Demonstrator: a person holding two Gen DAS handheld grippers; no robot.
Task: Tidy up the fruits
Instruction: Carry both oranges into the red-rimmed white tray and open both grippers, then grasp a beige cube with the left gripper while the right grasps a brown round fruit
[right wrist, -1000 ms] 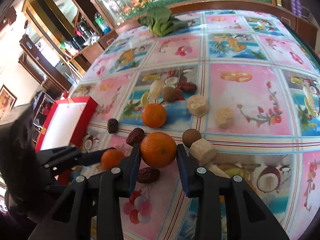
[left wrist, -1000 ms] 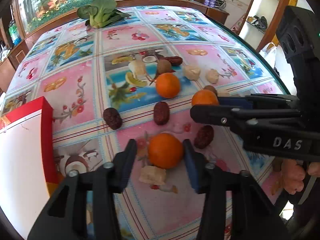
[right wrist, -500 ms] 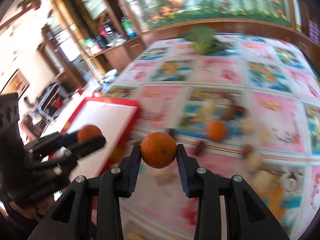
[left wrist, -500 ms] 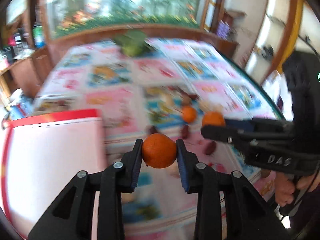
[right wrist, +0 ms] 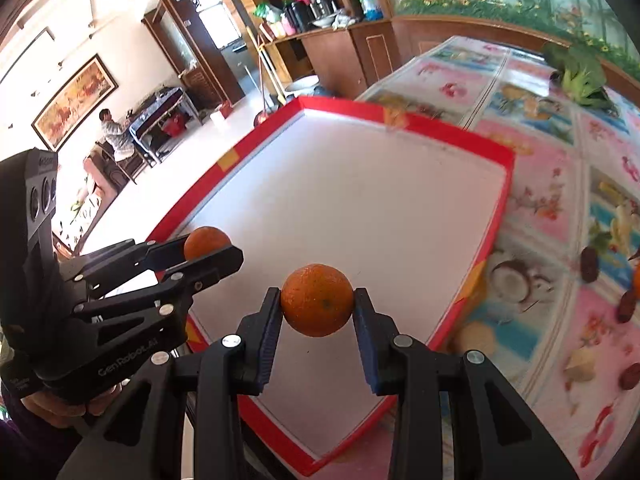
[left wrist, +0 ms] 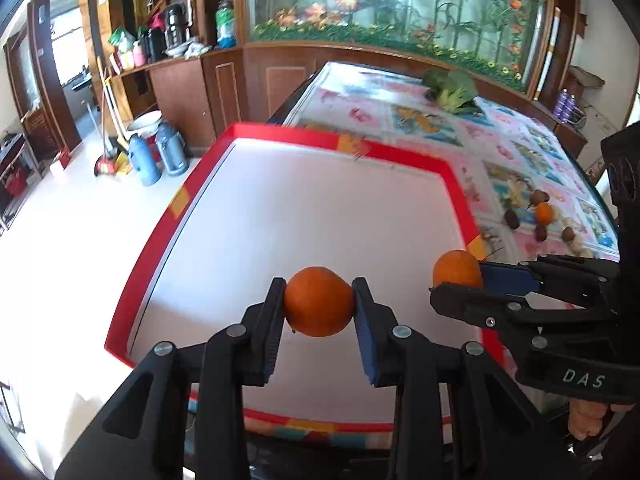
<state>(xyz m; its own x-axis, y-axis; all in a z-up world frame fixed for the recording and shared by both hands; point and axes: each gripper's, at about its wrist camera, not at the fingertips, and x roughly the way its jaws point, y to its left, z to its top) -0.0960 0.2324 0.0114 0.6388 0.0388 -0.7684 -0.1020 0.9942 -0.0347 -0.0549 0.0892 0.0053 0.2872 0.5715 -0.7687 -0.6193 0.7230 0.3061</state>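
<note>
The left gripper (left wrist: 319, 310), black with blue pads, is clamped on a round orange tangerine (left wrist: 318, 301), which hangs above the white floor of the shallow red-rimmed rectangular tray (left wrist: 280, 132), near the tray's near edge. The right gripper (right wrist: 317, 317), of the same build, is clamped on a second round orange tangerine (right wrist: 317, 306), also above the tray's white floor, toward the tray's right rim. Both fruits sit squarely between the pads, clear of the tray floor.

The tray lies at one end of a table covered with a glossy pink and blue fruit-print cloth (right wrist: 560, 208). On the cloth, well beyond the tray's right rim, lie a third small tangerine (left wrist: 544, 213), several dark brown oval dates (left wrist: 512, 219) and pale lumpy pieces (right wrist: 579, 365) too blurred to identify. A bunch of green leafy vegetable (left wrist: 452, 87) rests on the cloth past the tray's far rim, near the table's far edge
</note>
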